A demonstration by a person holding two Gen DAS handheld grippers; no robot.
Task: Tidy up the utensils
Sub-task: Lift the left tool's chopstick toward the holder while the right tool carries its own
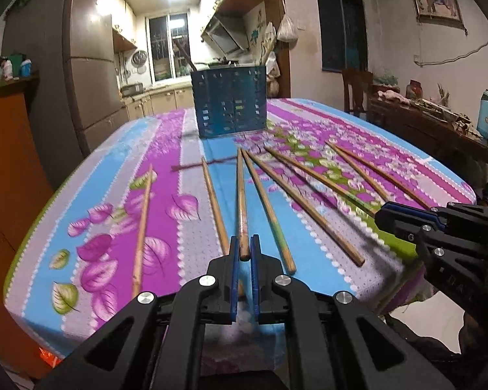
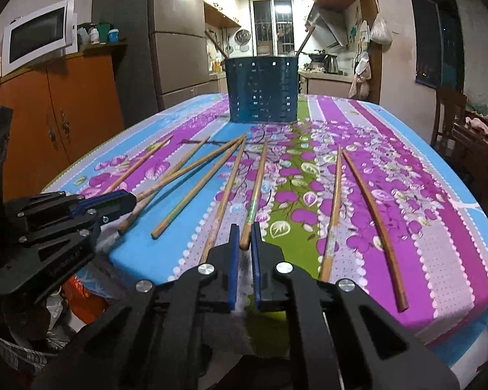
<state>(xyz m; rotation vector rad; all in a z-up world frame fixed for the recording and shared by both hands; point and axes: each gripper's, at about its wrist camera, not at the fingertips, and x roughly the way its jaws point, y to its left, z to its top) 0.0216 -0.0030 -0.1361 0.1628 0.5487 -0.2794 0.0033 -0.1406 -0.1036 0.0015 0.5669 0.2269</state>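
Note:
Several wooden chopsticks lie spread on the flowered tablecloth [image 1: 192, 214]. A blue perforated utensil holder [image 1: 230, 101] stands upright at the far middle of the table, with a stick or two in it; it also shows in the right wrist view [image 2: 262, 89]. My left gripper [image 1: 244, 248] has its blue pads on either side of the near end of a reddish chopstick [image 1: 241, 201], with a narrow gap. My right gripper [image 2: 245, 237] likewise straddles the near end of a green-banded chopstick [image 2: 257, 188]. Each gripper shows in the other's view: the right one [image 1: 385, 214] and the left one [image 2: 130, 200].
The table's near edge runs just under both grippers. An orange cabinet [image 2: 65, 97] with a microwave [image 2: 37, 35] and a fridge [image 2: 175, 32] stand at the left. A chair [image 1: 356, 89] and a cluttered side table [image 1: 439, 120] stand at the right.

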